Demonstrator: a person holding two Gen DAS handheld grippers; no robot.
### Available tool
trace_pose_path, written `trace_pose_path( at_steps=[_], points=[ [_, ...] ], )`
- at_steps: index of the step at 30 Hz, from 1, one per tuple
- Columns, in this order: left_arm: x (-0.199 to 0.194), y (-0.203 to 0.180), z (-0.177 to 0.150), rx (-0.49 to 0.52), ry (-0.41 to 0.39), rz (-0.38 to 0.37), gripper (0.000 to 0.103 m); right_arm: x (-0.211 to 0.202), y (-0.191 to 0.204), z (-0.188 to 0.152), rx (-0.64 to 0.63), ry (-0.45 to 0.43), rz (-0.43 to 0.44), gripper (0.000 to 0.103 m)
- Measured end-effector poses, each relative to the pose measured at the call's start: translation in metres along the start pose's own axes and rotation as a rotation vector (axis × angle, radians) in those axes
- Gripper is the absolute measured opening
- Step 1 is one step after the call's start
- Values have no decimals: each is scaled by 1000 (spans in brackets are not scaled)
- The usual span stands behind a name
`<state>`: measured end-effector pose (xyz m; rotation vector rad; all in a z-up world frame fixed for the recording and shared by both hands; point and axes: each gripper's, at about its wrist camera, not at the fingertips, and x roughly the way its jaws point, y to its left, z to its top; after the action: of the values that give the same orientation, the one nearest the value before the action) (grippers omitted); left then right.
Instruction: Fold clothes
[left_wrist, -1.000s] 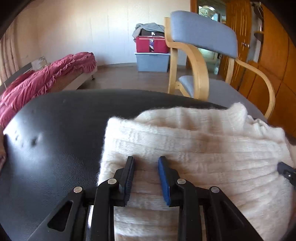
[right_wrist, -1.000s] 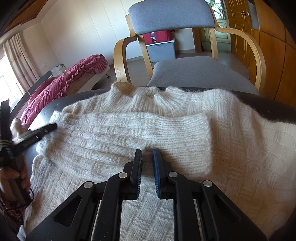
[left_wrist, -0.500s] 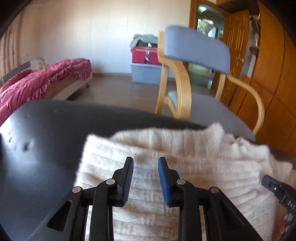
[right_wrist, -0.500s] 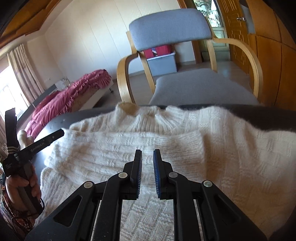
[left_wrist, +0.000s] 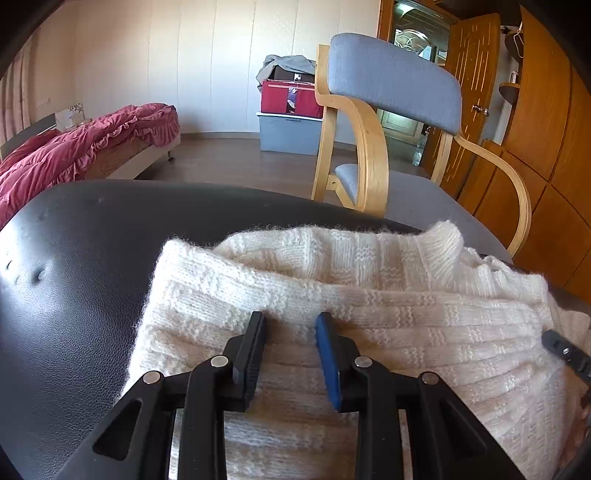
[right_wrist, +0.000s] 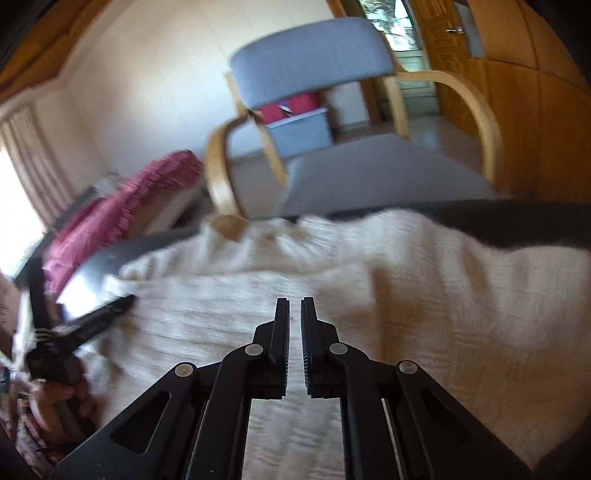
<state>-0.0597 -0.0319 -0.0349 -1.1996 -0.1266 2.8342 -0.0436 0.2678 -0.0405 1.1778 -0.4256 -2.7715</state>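
Note:
A cream knitted sweater (left_wrist: 388, 295) lies on a black leather surface (left_wrist: 74, 277), with a sleeve folded across its body and its collar toward the chair. My left gripper (left_wrist: 290, 321) is open just above the folded sleeve near the sweater's left edge, and nothing is pinched. My right gripper (right_wrist: 295, 306) hovers over the middle of the sweater (right_wrist: 424, 295). Its jaws are closing to a thin slit with nothing between them. The right wrist view is blurred. At its left edge a hand (right_wrist: 62, 398) holds the left gripper (right_wrist: 122, 306). One right fingertip (left_wrist: 565, 350) shows in the left wrist view.
A grey armchair (left_wrist: 391, 81) with bent-wood arms stands just past the far edge of the surface. Behind it are a bed with a red blanket (left_wrist: 74, 147), stacked storage boxes (left_wrist: 290, 122) and wooden cabinets (left_wrist: 546, 147) on the right.
The right gripper's jaws have narrowed to a slit and its view has rolled and blurred. The left gripper has shifted slightly over the sweater and stays open.

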Motion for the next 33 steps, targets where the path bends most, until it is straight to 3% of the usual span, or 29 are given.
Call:
trace_pose_path(
  at_steps=[8,11,14,16,17,18,24,27,33],
  points=[
    [0,2,-1,-6,-9,-8,28,-5,-13,-1,55,8,36,7],
    [1,2,-1,-6,-10,-8,28,-24,-30,1,92,-10,31,17],
    [1,3,0,-9,-10,-11,28,-55,-66,6,129,-65,-59,29],
    [1,3,0,-10,-10,-12,28,-79,-100,8,167,-104,-141,46],
    [1,3,0,-11,-10,-13,28,-93,-125,8,197,-126,-199,58],
    [1,3,0,-13,-10,-14,28,-110,-158,6,244,-147,-278,64],
    [1,4,0,-12,-10,-15,28,-179,-307,-7,480,-166,-621,65],
    [2,3,0,-11,-11,-13,28,-196,-355,-14,558,-165,-695,65],
    [3,0,-1,-6,-14,-5,28,-196,-398,-16,581,-122,-765,65]
  ],
)
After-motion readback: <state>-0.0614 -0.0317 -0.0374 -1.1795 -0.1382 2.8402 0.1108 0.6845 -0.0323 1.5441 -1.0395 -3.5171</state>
